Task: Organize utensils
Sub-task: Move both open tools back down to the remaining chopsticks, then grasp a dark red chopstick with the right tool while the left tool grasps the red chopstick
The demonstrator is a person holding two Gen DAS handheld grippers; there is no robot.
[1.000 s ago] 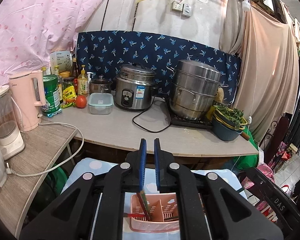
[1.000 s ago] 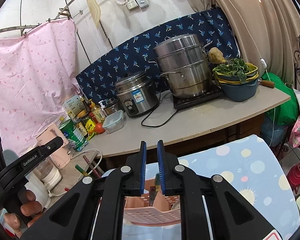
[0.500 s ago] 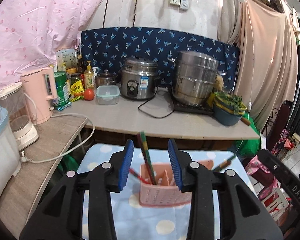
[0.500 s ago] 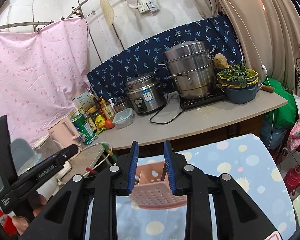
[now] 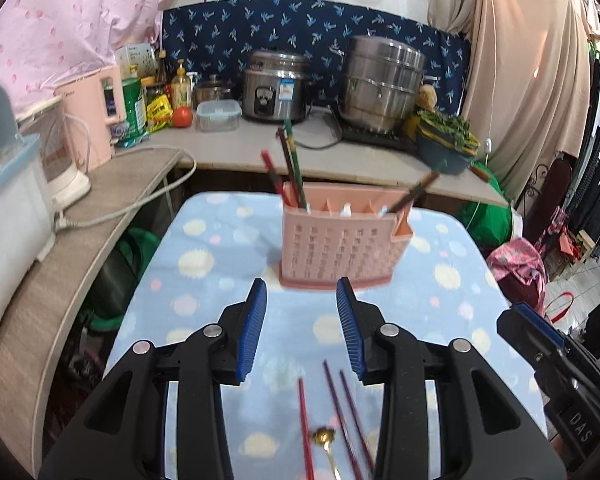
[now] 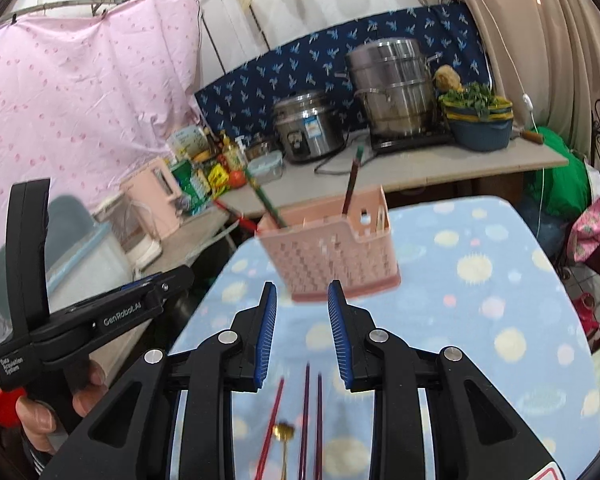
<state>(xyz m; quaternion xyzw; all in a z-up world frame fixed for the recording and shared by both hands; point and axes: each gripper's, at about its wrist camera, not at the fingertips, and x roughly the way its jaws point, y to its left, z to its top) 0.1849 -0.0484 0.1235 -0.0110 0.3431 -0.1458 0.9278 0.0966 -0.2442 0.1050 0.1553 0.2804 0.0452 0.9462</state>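
A: Left wrist view. The left tool has its fingers spread, nothing between them. It hangs above the surface, which carries a blue dotted cloth.

B: And the task's things?

A: The pink holder stands upright just ahead of the tool tips, slightly to their right. Chopsticks in the holder lean out of its left compartment; one more stick pokes out at the right end. Loose chopsticks lie under the tool, between and behind the fingers, with a gold spoon among them.

B: Why that posture?

A: Judgement: spread fingers poised over the loose items suit a pick; the holder sits ahead so that a lifted piece has only a short way to go.

A: Right wrist view. The right tool is also spread and empty. The holder is just ahead of its tips, blurred, its slotted wall facing the camera. Three loose sticks, one red and two purple, lie below and between the fingers, roughly parallel to them. The spoon bowl is beside the red one.

B: The other tool?

A: Seen at left, held in a hand, well apart from the holder.

B: Appearance of the holder?

A: Pink perforated plastic, divided into compartments, on a flat base. Centre compartments look nearly empty; contents are hard to tell.
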